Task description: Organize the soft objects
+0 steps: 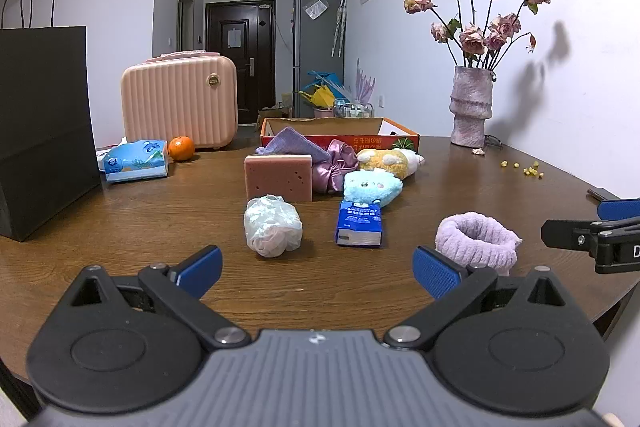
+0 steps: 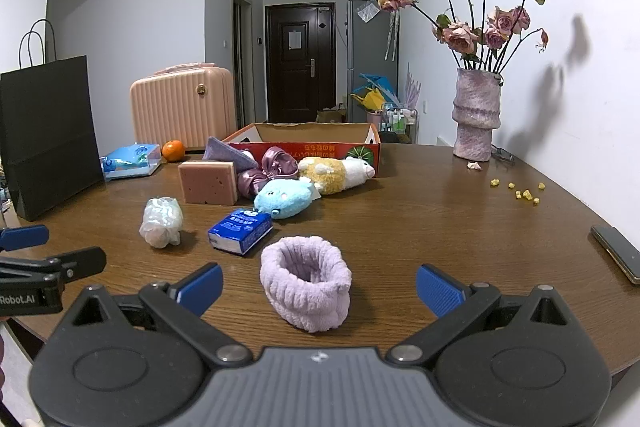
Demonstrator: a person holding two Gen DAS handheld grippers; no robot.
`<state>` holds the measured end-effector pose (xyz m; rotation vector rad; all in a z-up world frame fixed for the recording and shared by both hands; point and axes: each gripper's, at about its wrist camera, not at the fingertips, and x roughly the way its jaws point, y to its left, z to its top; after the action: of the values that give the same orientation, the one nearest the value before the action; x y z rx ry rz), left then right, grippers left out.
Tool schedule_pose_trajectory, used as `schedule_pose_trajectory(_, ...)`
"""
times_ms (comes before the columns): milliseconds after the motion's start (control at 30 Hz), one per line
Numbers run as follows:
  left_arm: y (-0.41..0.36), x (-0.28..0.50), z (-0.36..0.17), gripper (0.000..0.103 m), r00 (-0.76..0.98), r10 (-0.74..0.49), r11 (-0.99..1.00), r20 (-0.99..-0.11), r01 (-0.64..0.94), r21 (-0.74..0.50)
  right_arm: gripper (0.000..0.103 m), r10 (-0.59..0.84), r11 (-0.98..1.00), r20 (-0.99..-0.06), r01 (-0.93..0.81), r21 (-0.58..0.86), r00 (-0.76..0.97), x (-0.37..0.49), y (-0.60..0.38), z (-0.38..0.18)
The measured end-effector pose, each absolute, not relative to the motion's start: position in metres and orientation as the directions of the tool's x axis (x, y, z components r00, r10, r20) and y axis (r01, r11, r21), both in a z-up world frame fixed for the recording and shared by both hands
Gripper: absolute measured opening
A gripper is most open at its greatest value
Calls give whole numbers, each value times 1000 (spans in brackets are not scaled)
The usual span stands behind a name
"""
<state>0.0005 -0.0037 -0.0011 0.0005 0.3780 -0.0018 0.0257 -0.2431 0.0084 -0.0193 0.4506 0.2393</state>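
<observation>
- Left tongs: jaws spread wide, nothing between the pads, tilted slightly downward.
- Right tongs: jaws equally wide, gripping nothing, tilted slightly downward.

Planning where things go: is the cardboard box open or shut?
Open: the cardboard box has no lid, and its brown inner walls show.

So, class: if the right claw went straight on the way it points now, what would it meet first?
Most likely the lilac headband. It lies on the table just ahead of the open right claw, roughly centred between its fingers, though the exact gap is hard to judge.
</observation>
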Motion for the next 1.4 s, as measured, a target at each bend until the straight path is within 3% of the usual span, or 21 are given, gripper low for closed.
schedule_pose_trajectory(1400,-1,0,-3,103,929,-5,1000,-369,4,-4,103,222,972,-434,-231,32,873,24,-244,7)
